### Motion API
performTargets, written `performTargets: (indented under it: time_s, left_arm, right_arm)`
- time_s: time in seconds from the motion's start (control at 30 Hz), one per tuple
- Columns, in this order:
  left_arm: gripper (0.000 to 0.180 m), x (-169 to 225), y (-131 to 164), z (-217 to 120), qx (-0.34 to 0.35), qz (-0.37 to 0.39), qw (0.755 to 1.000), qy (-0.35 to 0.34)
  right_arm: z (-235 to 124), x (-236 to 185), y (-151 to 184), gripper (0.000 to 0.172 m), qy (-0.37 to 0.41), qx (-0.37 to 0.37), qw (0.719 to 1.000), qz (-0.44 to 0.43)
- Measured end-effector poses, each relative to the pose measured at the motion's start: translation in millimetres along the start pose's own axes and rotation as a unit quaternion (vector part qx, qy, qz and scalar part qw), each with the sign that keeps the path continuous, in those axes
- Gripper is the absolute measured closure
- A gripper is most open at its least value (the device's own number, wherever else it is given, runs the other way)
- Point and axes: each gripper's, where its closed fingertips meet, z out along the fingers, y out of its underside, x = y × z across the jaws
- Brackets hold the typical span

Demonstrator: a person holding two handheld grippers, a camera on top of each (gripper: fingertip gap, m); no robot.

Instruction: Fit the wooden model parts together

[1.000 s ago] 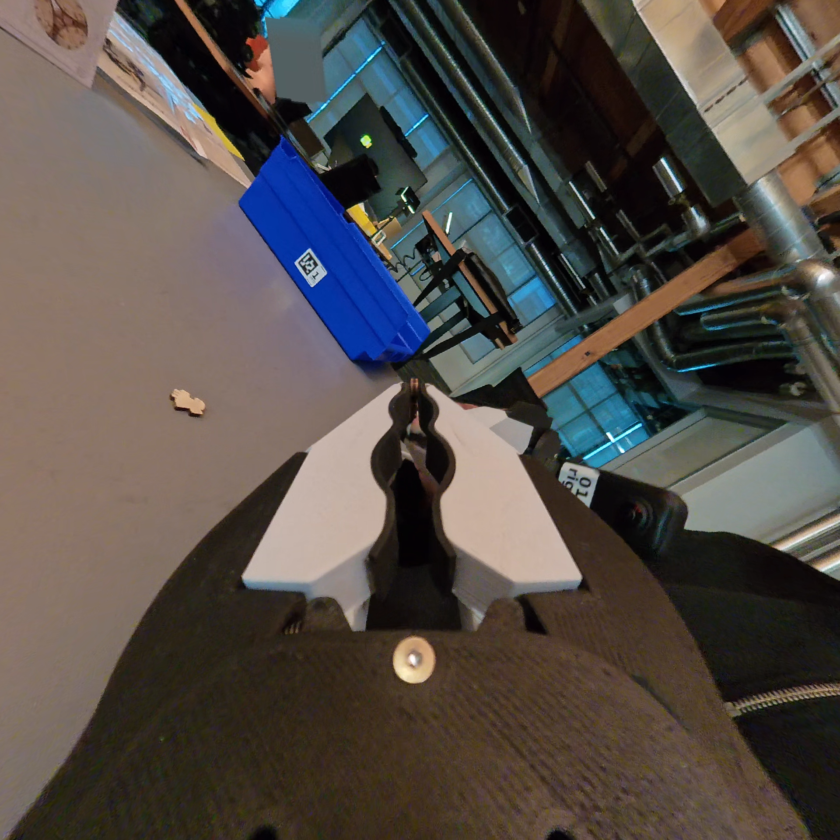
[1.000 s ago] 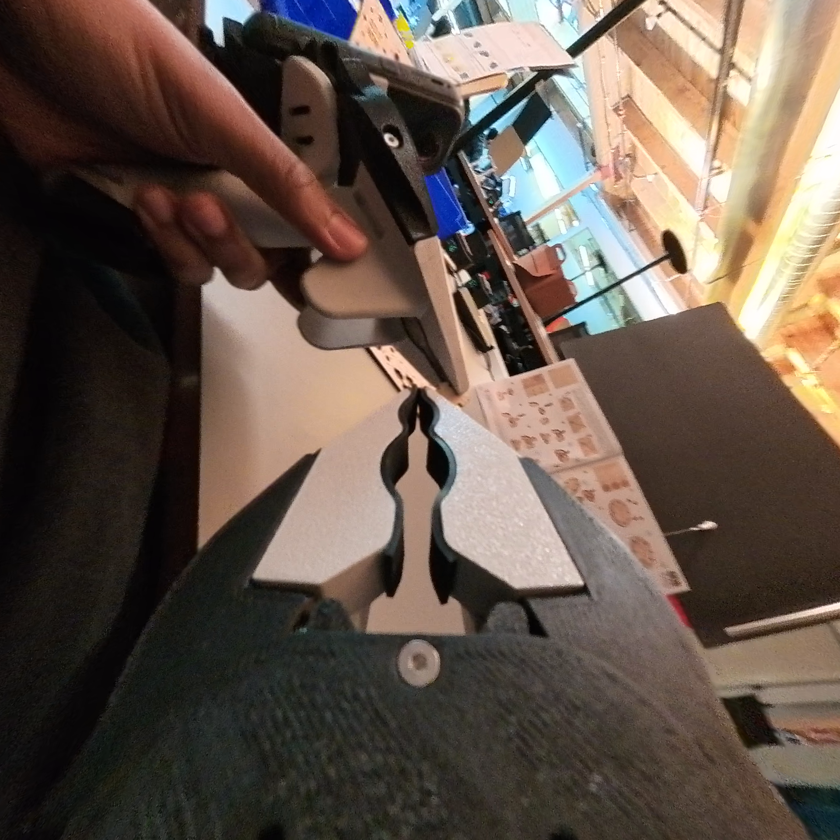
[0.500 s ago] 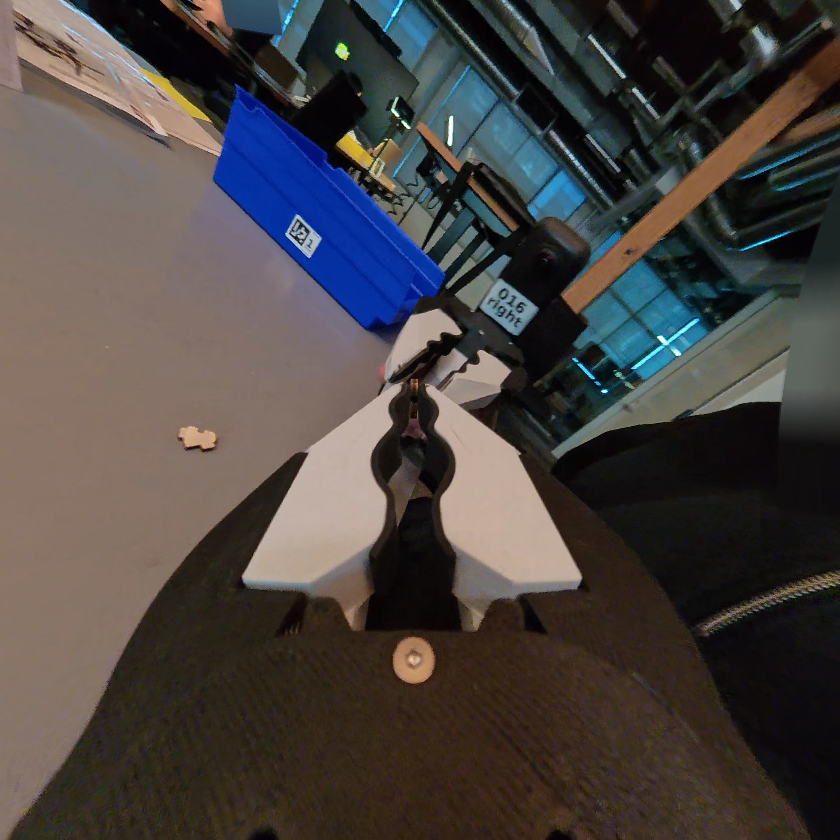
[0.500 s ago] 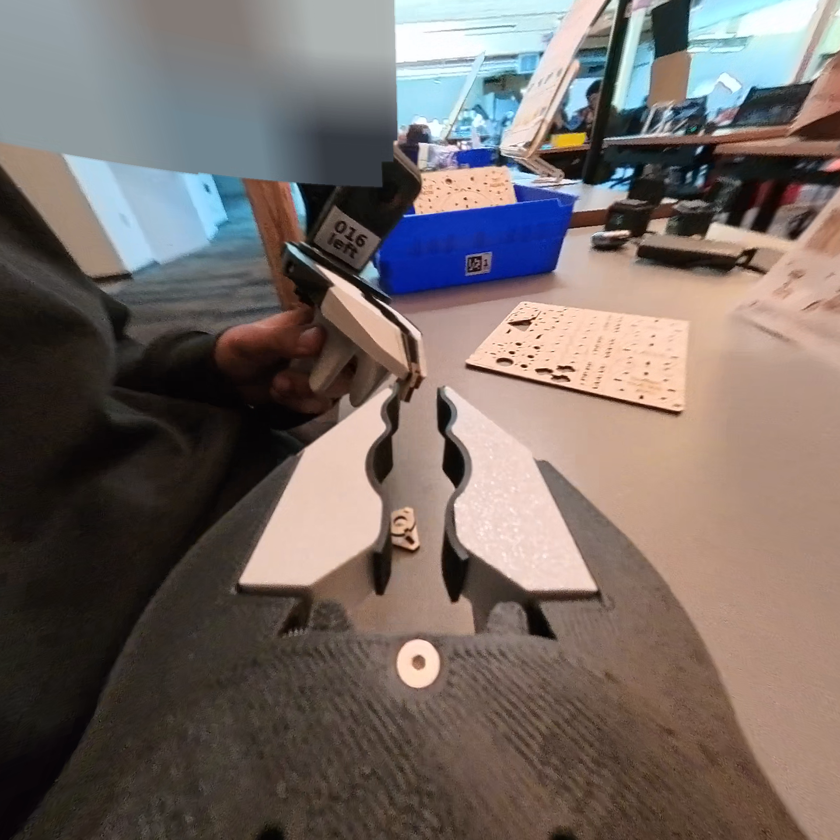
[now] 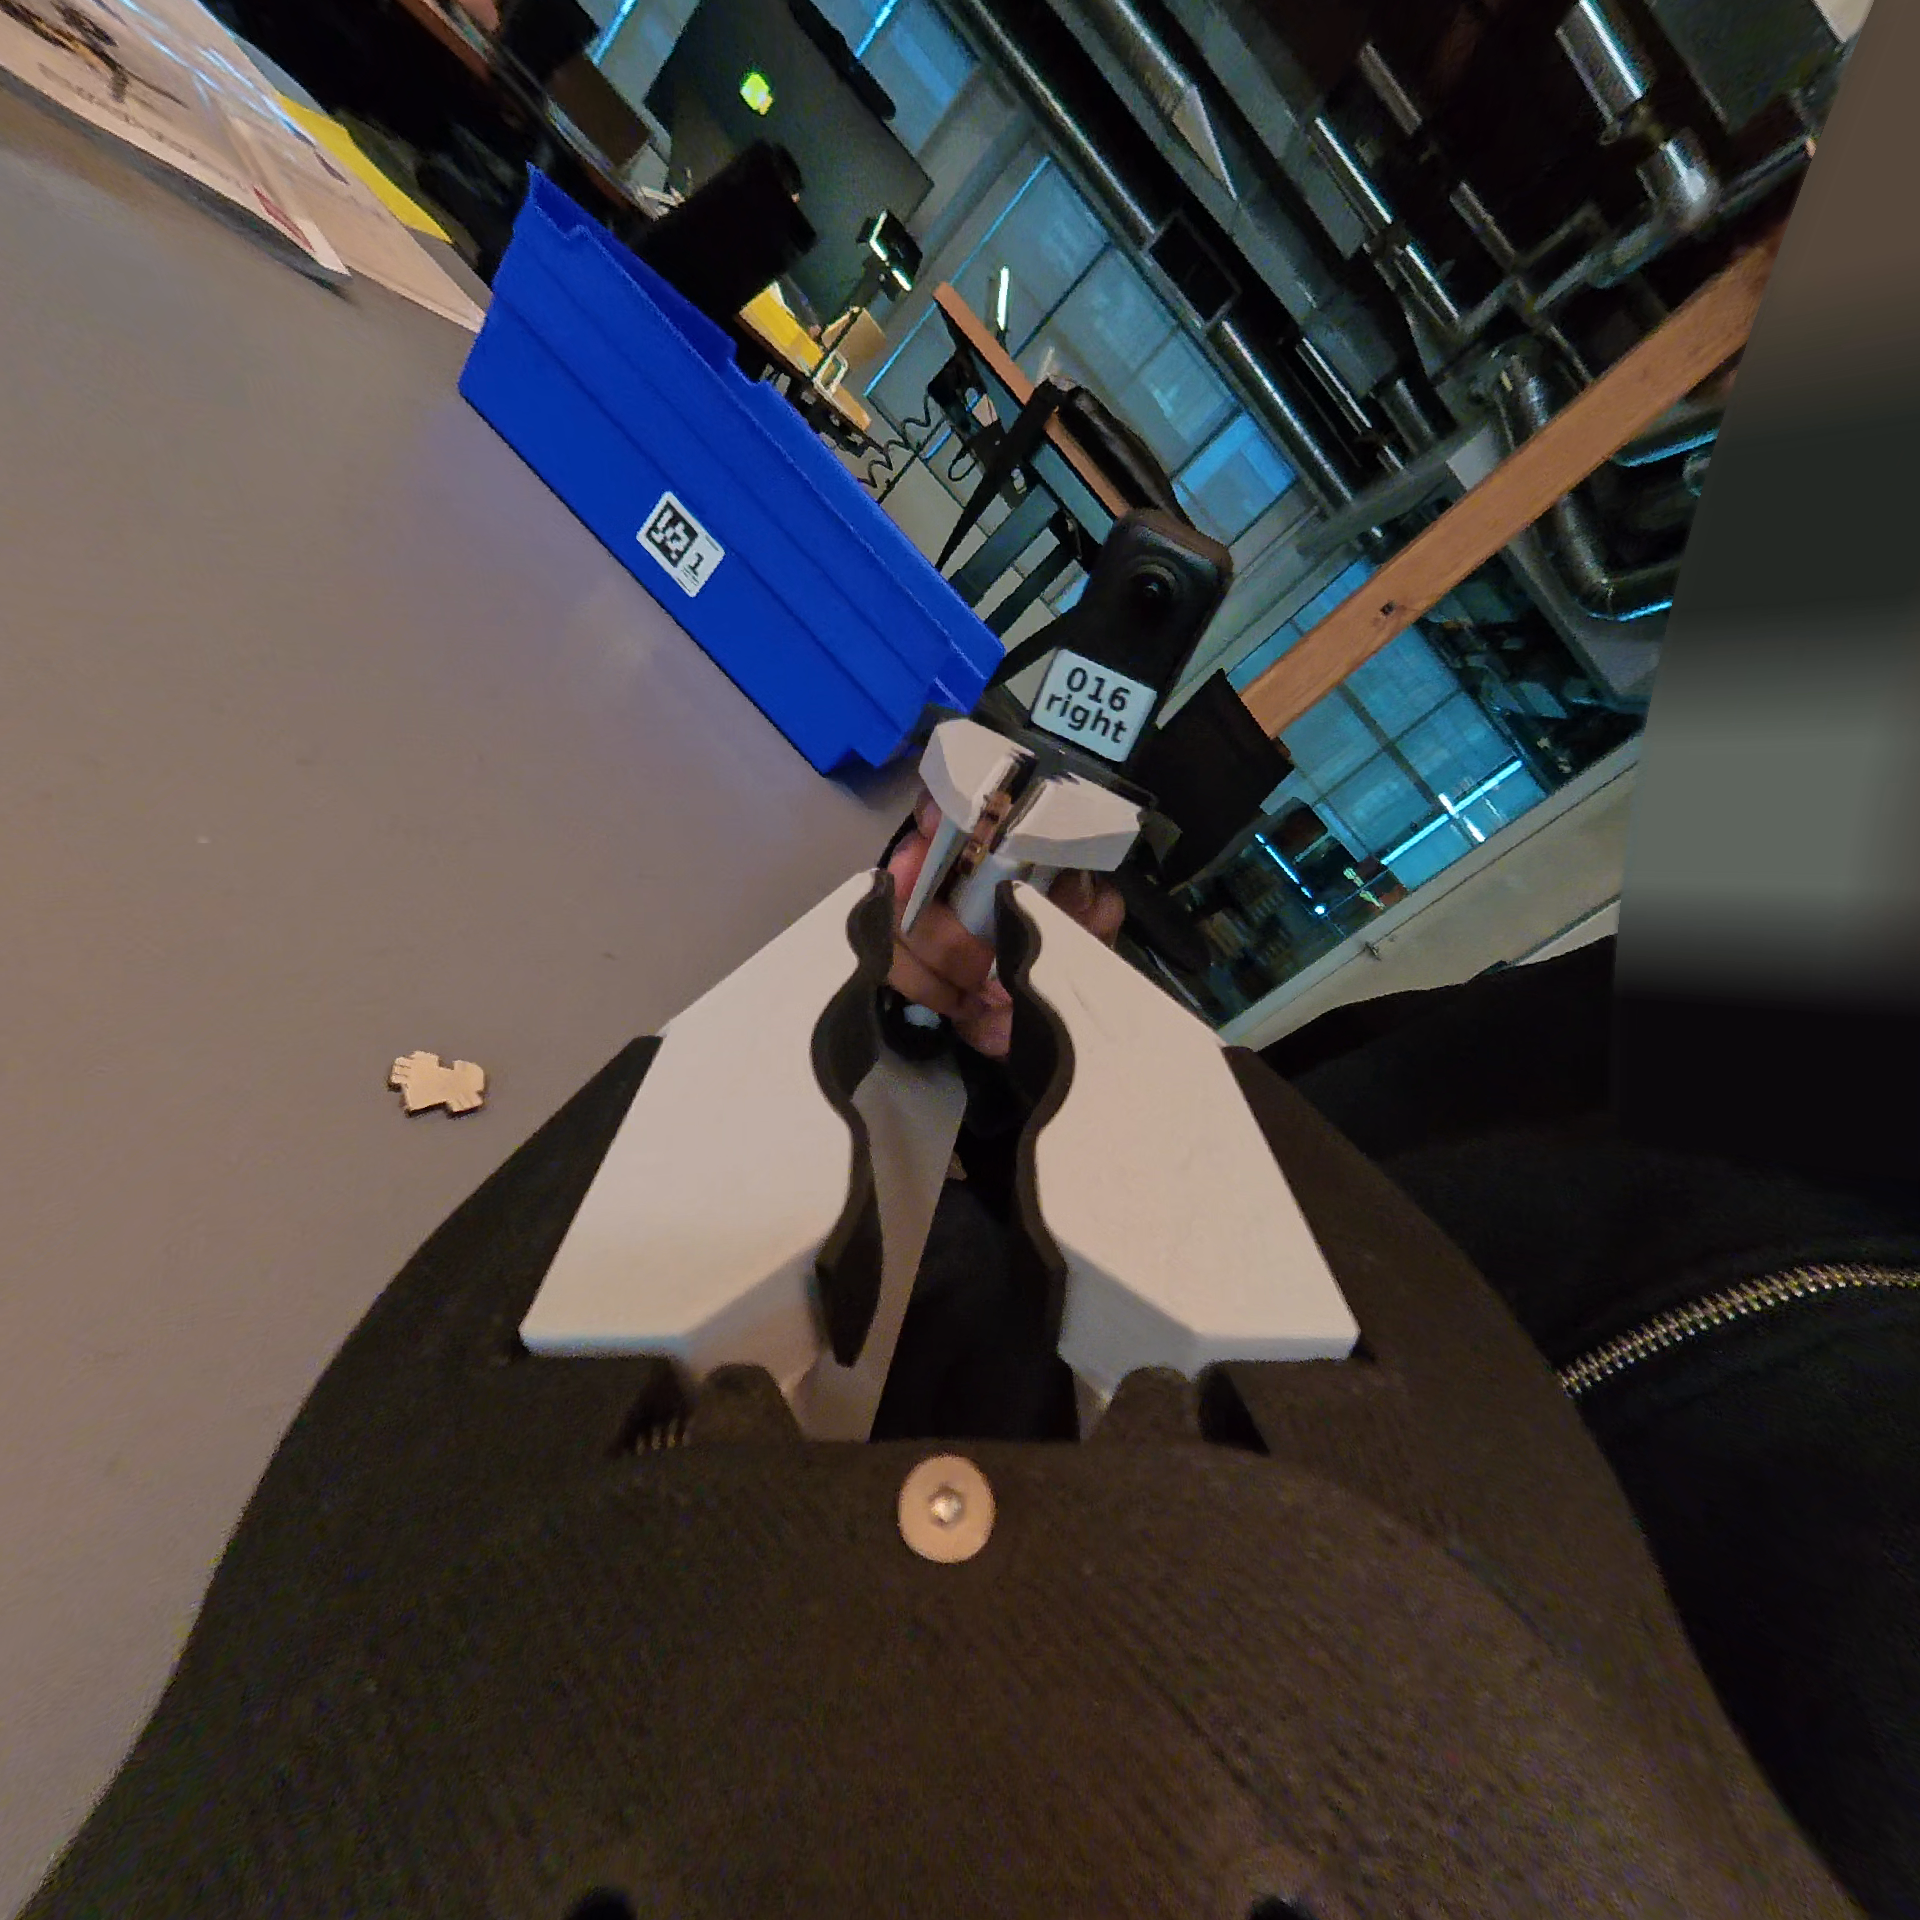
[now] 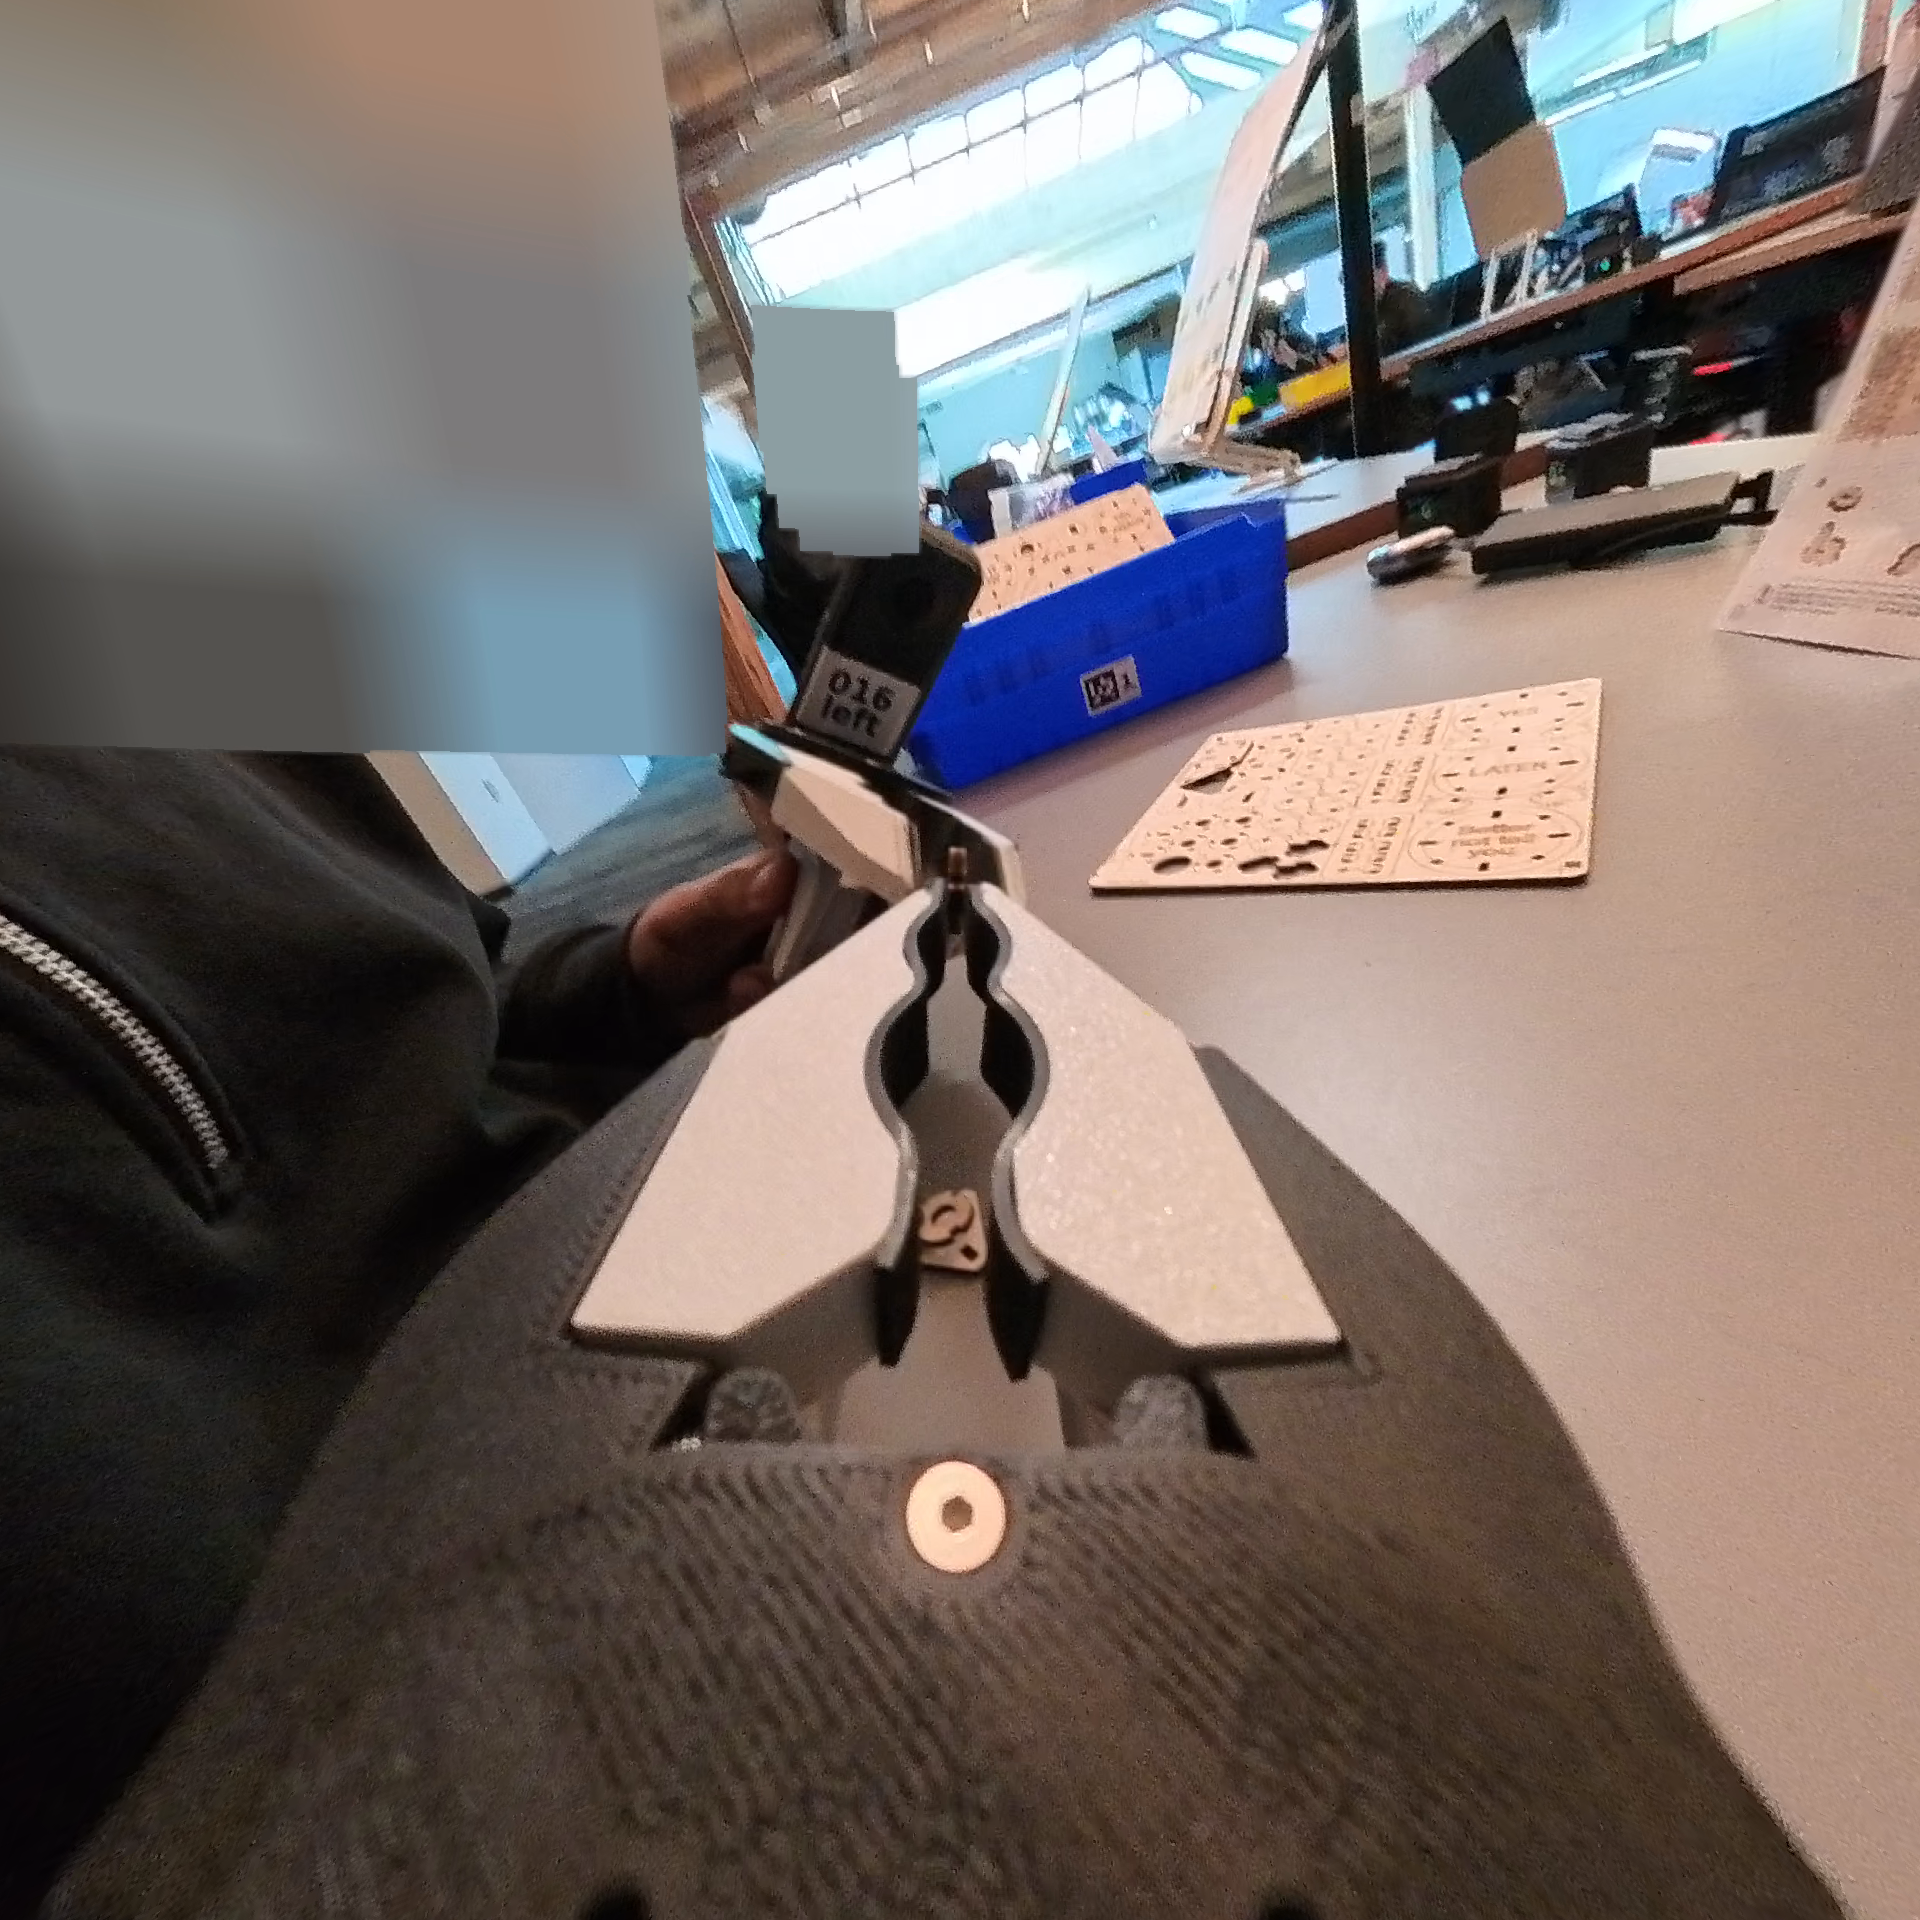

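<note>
My right gripper [image 6: 954, 896] is shut on a small thin wooden piece [image 6: 954, 868] that sticks out past its tips. In the left wrist view the right gripper [image 5: 987, 836] faces me with that brown piece [image 5: 977, 844] pinched between its white fingers. My left gripper [image 5: 940, 896] is open and holds nothing, its tips just in front of the right gripper's. It shows in the right wrist view [image 6: 951, 836] too, held by a hand [image 6: 707, 925]. Both are above the grey table's [image 5: 260, 727] near edge.
A small wooden cut-out [image 5: 436, 1083] lies on the table left of my left gripper. Another small wooden part [image 6: 948, 1231] lies under my right fingers. A punched wooden sheet [image 6: 1371, 790], a blue bin [image 6: 1122, 634] and printed paper sheets [image 6: 1839, 520] lie farther back.
The left gripper held the thin wooden piece shut; the right gripper came tip to tip, opened and closed on it. The left gripper has now opened and let it go.
</note>
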Motion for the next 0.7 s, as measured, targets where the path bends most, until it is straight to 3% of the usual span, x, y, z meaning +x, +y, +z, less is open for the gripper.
performTargets:
  time_s: [0.2,0.7]
  left_arm:
    - [0.18,11,-3,9,-0.001,0.015,0.999,0.042]
    - [0.18,2,-2,16,-0.078,0.06,0.994,0.036]
  right_arm:
    - [-2,-4,-4,0.172,-0.03,0.021,0.999,0.038]
    - [-5,8,-4,0.172,-0.028,0.025,0.995,0.093]
